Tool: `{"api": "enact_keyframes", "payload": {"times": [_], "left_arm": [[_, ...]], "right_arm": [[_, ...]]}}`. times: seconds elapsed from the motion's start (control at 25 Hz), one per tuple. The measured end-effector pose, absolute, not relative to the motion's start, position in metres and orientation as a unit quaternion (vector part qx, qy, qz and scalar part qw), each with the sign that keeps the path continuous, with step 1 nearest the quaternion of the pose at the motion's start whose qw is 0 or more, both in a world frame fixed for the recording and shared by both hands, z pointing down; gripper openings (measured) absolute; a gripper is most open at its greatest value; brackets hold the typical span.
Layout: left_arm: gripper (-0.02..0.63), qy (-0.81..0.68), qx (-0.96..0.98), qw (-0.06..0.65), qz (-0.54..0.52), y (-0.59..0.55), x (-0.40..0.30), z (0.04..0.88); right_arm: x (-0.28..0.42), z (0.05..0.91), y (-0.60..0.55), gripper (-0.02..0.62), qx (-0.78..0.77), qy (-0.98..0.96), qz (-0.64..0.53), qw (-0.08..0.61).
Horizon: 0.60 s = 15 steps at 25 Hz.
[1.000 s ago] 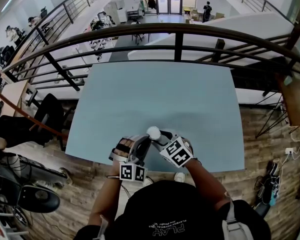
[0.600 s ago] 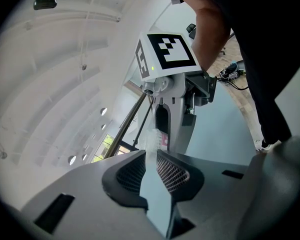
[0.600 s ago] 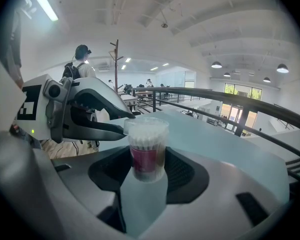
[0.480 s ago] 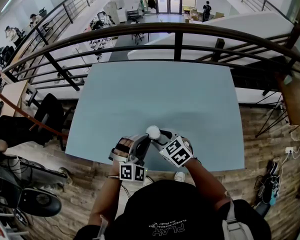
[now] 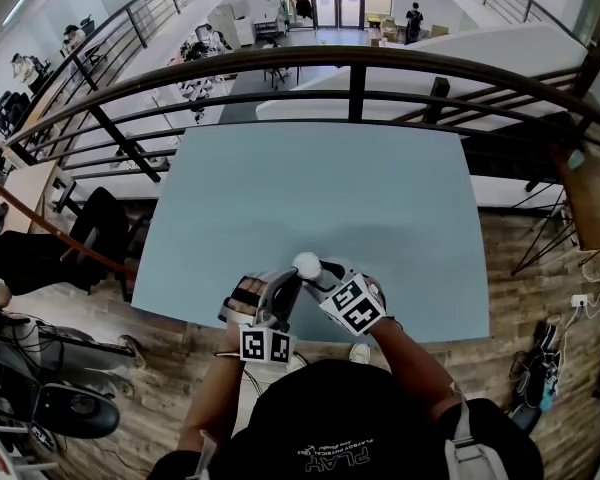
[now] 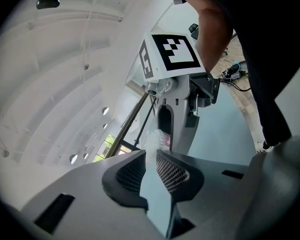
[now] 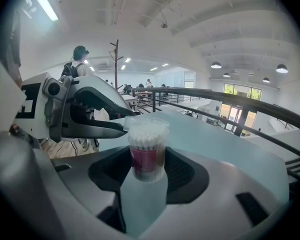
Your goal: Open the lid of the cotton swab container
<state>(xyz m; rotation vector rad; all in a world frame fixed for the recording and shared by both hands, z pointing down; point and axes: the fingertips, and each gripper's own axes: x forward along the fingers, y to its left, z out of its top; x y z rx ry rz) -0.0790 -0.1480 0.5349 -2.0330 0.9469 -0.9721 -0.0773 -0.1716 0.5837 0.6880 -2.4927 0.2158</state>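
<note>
Found the right gripper clamped on the cotton swab container, held upright over the near edge of the table. Noted the left gripper set at its left, jaws drawn narrow and pinching the rim of the lid, with the lid seated on the container.

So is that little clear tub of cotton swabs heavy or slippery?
Probably light: the small clear plastic tub of cotton swabs holds only swabs. Tall and narrow, so likely tippy. Its smooth wall might slip in the right gripper.
</note>
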Motion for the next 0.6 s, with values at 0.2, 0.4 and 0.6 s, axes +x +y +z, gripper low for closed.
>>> {"api": "enact_keyframes", "payload": {"times": [0.2,0.4,0.6], "left_arm": [[0.078,0.366,-0.780,0.345,-0.372,-0.1477,-0.0789,0.5321],[0.078,0.360,-0.774,0.358,-0.378,-0.1485,-0.0779,0.5327],[0.077,0.355,-0.769,0.368,-0.383,-0.1492,-0.0776,0.5324]], "right_arm": [[-0.0769,0.5796,-0.1725,0.218,0.258,-0.926,0.068,0.268],[-0.0751,0.5857,-0.1721,0.218,0.260,-0.925,0.066,0.271],[-0.0736,0.5865,-0.1740,0.218,0.263,-0.923,0.064,0.273]]}}
